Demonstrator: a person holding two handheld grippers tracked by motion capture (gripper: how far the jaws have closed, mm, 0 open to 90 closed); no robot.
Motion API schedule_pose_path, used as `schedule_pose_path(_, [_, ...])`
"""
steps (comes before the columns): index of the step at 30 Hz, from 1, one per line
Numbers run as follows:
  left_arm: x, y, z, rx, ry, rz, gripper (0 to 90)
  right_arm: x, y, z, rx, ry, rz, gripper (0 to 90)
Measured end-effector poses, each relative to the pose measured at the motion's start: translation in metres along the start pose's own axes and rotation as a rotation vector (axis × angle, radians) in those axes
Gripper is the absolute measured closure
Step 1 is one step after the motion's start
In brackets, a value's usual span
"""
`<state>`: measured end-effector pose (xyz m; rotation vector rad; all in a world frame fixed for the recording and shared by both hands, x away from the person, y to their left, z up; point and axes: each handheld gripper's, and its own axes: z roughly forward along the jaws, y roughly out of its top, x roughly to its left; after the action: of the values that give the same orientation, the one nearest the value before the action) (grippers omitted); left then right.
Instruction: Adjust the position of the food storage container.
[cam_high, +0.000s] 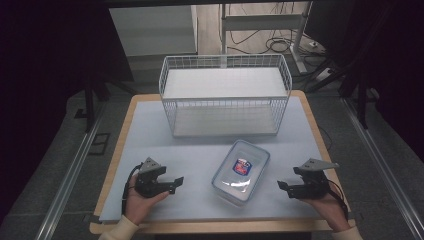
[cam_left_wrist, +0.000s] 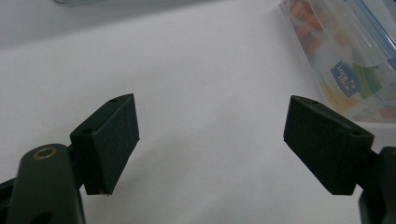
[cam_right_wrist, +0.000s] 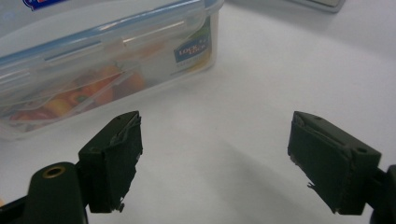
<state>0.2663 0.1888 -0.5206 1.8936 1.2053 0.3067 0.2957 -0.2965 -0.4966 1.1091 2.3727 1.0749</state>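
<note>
Sitting on white mat (cam_high: 150, 135) w/ wood table (cam_high: 119, 145) edge, dark room

1. I count one clear plastic container (cam_high: 241, 172) with its lid on, lying on the desk (cam_high: 150, 135).
2. I see one white wire basket (cam_high: 225, 95) at the far side.
3. I have two grippers: the left gripper (cam_high: 176, 183) and the right gripper (cam_high: 283, 185), each with two jaws.
</note>
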Motion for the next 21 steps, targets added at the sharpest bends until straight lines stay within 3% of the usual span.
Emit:
schedule_pose_path(8, [0.0006,0.0004,0.0012,0.005,0.002,-0.001,18.0,-0.0026,0.001,-0.0059,-0.016,0.01,0.01,19.9])
schedule_pose_path(21, [0.0022,0.0011,-0.0017,0.001,-0.001,-0.01,17.8,-0.0015,0.0051,-0.0076,0.005,0.041,-0.001,23.1])
